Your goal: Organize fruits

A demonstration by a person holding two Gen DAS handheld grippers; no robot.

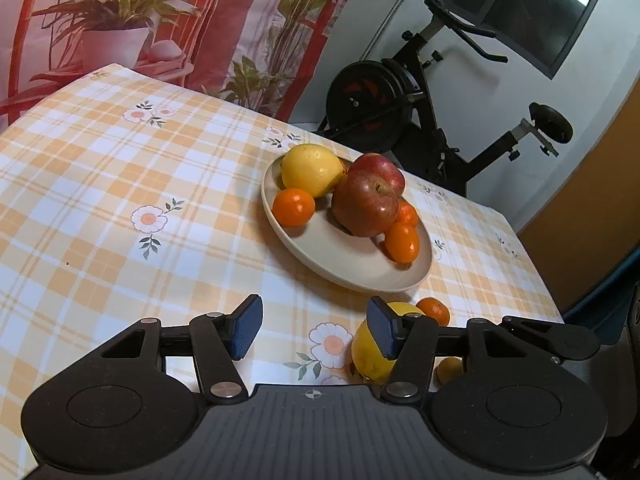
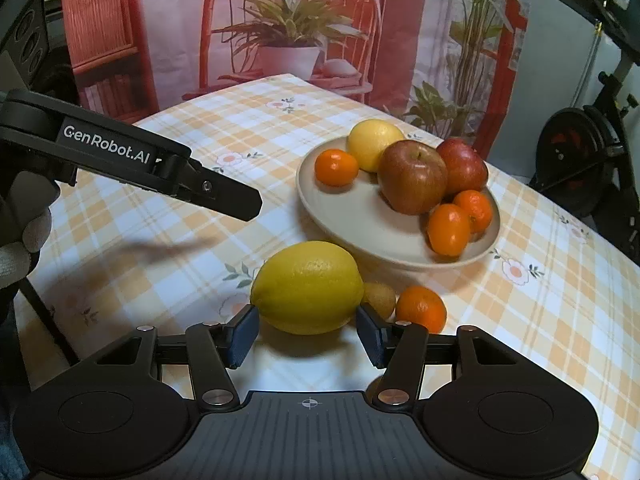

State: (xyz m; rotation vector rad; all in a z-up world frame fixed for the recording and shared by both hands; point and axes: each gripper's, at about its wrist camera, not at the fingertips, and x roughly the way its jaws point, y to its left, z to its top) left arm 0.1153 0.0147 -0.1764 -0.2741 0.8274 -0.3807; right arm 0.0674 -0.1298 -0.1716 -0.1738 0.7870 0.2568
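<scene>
Presently, as observed:
Right hand-held gripper (image 2: 307, 336): jaws spread wide, one blue pad at each end of the loose lemon (image 2: 307, 287); contact cannot be confirmed, and the fruit rests on the cloth, not lifted.
Left hand-held gripper (image 1: 315, 328): jaws wide apart, nothing between them; it hangs over the bench (image 1: 120, 208) short of the plate. From the right wrist view its dark finger (image 2: 224, 196) reaches in from the left, above the cloth.
Plate (image 2: 360, 220): cream, shallow, standing on the checked cloth. It carries a lemon at the far side (image 2: 372, 142), two red apples touching each other (image 2: 412, 178) (image 2: 464, 168), one tangerine beside the lemon (image 2: 336, 168), and two small orange fruits together at the near rim (image 2: 448, 228) (image 2: 476, 210).
Loose fruit: the lemon lies just in front of the plate; a small brown fruit (image 2: 378, 298) sits against its right end, and a tangerine (image 2: 420, 308) just beside that.
Surroundings: exercise bike (image 1: 420, 100) beyond the bench; printed plant backdrop (image 2: 288, 28) behind.
</scene>
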